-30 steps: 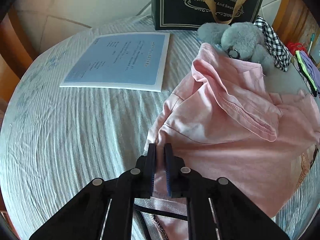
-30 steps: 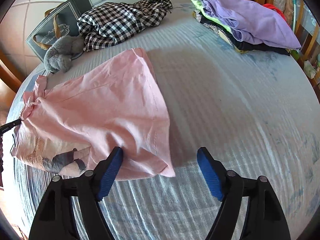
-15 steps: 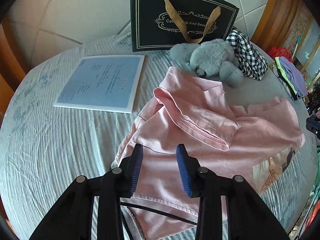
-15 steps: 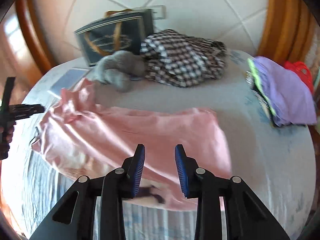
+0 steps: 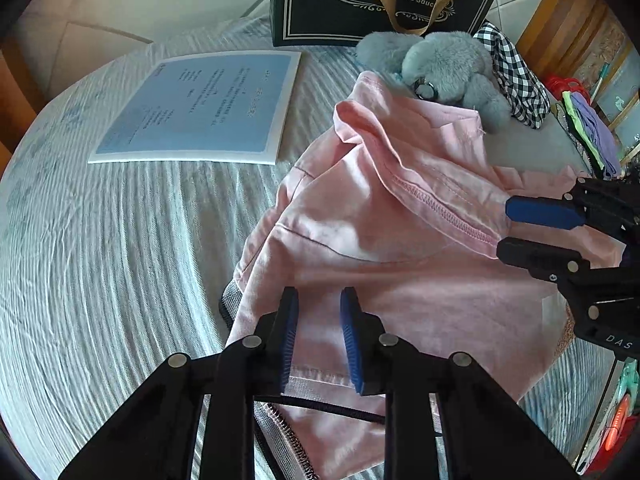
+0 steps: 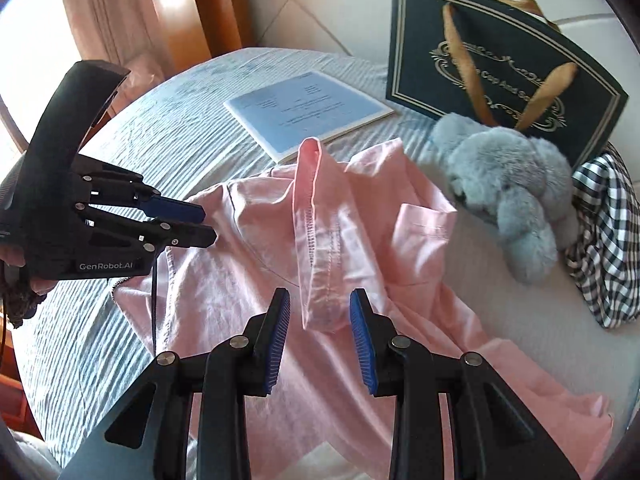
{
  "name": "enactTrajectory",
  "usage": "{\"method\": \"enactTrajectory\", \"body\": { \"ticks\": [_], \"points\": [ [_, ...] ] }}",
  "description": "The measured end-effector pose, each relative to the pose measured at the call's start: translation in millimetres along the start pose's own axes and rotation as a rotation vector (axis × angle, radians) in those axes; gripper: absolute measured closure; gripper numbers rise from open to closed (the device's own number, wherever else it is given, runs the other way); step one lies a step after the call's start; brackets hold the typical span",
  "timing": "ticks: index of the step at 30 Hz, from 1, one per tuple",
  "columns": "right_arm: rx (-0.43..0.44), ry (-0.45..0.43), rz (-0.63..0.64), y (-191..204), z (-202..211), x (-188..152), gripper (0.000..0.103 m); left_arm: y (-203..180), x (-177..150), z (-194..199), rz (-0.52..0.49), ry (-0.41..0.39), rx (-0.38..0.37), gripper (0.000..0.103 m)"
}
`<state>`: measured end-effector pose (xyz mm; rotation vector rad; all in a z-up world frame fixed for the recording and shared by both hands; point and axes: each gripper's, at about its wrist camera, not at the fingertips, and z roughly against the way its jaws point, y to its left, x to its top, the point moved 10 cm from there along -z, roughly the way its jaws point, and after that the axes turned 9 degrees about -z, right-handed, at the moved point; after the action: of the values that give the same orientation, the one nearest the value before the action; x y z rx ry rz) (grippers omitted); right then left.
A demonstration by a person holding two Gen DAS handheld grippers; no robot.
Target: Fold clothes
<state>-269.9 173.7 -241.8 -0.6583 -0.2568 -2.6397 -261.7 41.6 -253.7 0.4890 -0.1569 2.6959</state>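
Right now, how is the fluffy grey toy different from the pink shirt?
The fluffy grey plush toy is furry and lumpy; the pink cotton shirt is smooth, thin and spread out in wrinkles. The toy is far smaller than the shirt. The toy sits against the dark gift bag; the shirt lies below both grippers. Both rest on the striped bedcover.

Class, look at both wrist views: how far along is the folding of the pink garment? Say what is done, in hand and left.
Done: the pink garment lies spread on the bed, one hemmed flap turned over it. In hand: nothing gripped; the left gripper, its jaws just narrowed, and the right gripper hover open above the cloth. Left: the fold itself, since the garment is rumpled. The checked garment lies crumpled too.
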Motion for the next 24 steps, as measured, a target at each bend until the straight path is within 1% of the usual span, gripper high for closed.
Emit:
{"method": "enactTrajectory", "body": {
  "ticks": [1, 2, 3, 4, 6, 9, 11, 12, 13, 14, 15, 17, 18, 19, 20, 21, 22, 23, 24],
  "points": [
    [-0.019, 0.02, 0.022, 2, -8, -1, 0.075, 1, -1, -2, -0.011, 0.0, 0.012, 0.094],
    [-0.049, 0.048, 0.043, 0, -16, -4, 0.086, 1, -1, -3, -0.02, 0.001, 0.021, 0.097],
    [-0.071, 0.07, 0.055, -2, -23, -5, 0.097, 1, 0, -3, -0.025, 0.001, 0.019, 0.097],
    [-0.07, 0.065, 0.036, -8, -24, -2, 0.097, 1, 0, -4, -0.03, 0.0, 0.017, 0.097],
    [-0.065, 0.02, -0.043, -27, -18, 15, 0.098, 1, 1, -4, -0.037, 0.0, 0.013, 0.097],
    [-0.084, -0.087, -0.274, -87, -1, 48, 0.098, 1, 2, -4, -0.049, 0.009, 0.009, 0.097],
    [-0.12, -0.107, -0.408, -130, 4, 56, 0.095, 2, 4, -2, -0.05, 0.019, 0.009, 0.097],
    [-0.128, -0.111, -0.437, -142, 8, 57, 0.095, 4, 9, 2, -0.047, 0.01, 0.014, 0.097],
    [-0.119, -0.119, -0.44, -147, 14, 56, 0.095, 5, 17, 10, -0.044, -0.013, 0.014, 0.097],
    [-0.09, -0.129, -0.422, -144, 22, 54, 0.095, 5, 26, 19, -0.044, -0.044, 0.009, 0.094],
    [-0.062, -0.136, -0.399, -139, 29, 52, 0.095, 3, 37, 26, -0.048, -0.073, 0.001, 0.086],
    [-0.027, -0.114, -0.317, -118, 35, 42, 0.095, -1, 56, 33, -0.067, -0.104, -0.012, 0.076],
    [-0.016, -0.1, -0.275, -107, 36, 37, 0.095, -4, 65, 32, -0.081, -0.107, -0.005, 0.076],
    [-0.009, -0.088, -0.237, -96, 35, 32, 0.091, -7, 72, 28, -0.1, -0.106, 0.006, 0.076],
    [-0.005, -0.08, -0.205, -86, 33, 28, 0.081, -9, 78, 22, -0.118, -0.103, 0.014, 0.076],
    [-0.001, -0.072, -0.173, -76, 31, 24, 0.075, -12, 83, 15, -0.132, -0.095, 0.018, 0.076],
    [0.0, -0.064, -0.143, -67, 28, 20, 0.061, -12, 87, 8, -0.141, -0.085, 0.021, 0.076],
    [-0.006, -0.058, -0.122, -62, 25, 15, 0.057, -15, 90, 1, -0.146, -0.077, 0.019, 0.076],
    [-0.006, -0.049, -0.106, -57, 21, 11, 0.057, -18, 91, -4, -0.152, -0.07, 0.016, 0.076]
  ]
}}
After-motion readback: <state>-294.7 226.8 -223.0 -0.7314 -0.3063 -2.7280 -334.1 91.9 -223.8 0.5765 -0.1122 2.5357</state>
